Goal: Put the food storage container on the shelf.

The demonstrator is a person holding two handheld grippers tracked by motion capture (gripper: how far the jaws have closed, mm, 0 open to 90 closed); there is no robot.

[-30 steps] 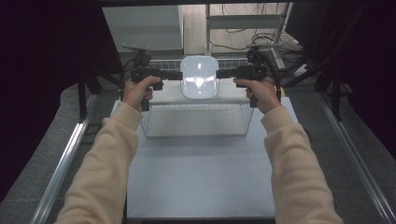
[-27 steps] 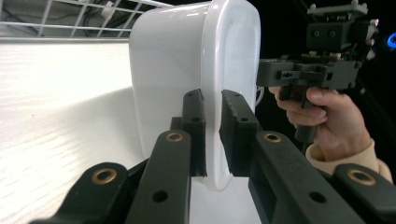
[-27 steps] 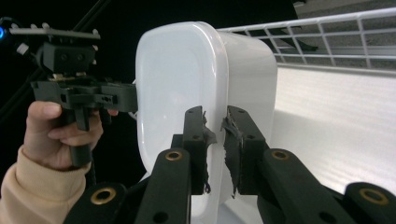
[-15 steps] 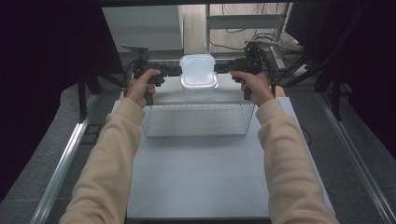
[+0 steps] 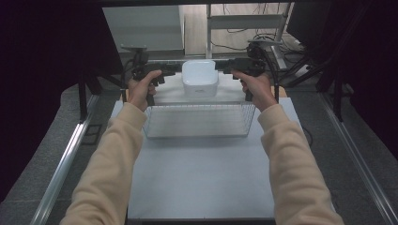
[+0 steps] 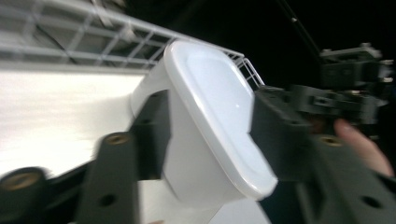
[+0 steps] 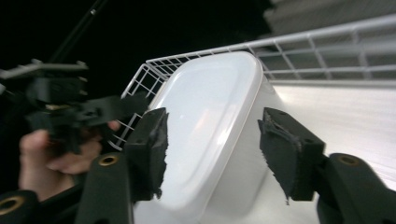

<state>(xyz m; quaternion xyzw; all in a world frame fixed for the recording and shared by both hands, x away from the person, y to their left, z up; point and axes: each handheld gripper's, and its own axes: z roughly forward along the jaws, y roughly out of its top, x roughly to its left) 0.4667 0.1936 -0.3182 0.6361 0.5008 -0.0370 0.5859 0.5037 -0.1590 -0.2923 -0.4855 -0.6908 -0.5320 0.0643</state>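
Note:
A white lidded plastic container [image 5: 199,78] stands upright on the white table [image 5: 202,173], just behind a wire basket [image 5: 199,120]. My left gripper [image 5: 172,70] points at the container's left side and my right gripper [image 5: 227,68] at its right side. Both have just been opening. In the left gripper view the container [image 6: 210,93] sits between the jaws of the left gripper [image 6: 212,128], whose pads stand off its walls. The right gripper view has the container [image 7: 210,102] between the spread jaws of the right gripper [image 7: 215,142], with a gap at each pad.
The empty wire basket lies between the container and the person. Metal rails [image 5: 65,159] run along both sides of the table. Shelving and cables [image 5: 244,28] stand beyond the far edge. Dark curtains close both sides.
The container, held tilted above the basket's far edge, was carried back and set down upright behind the basket. Both grippers' jaws have spread apart and let it go.

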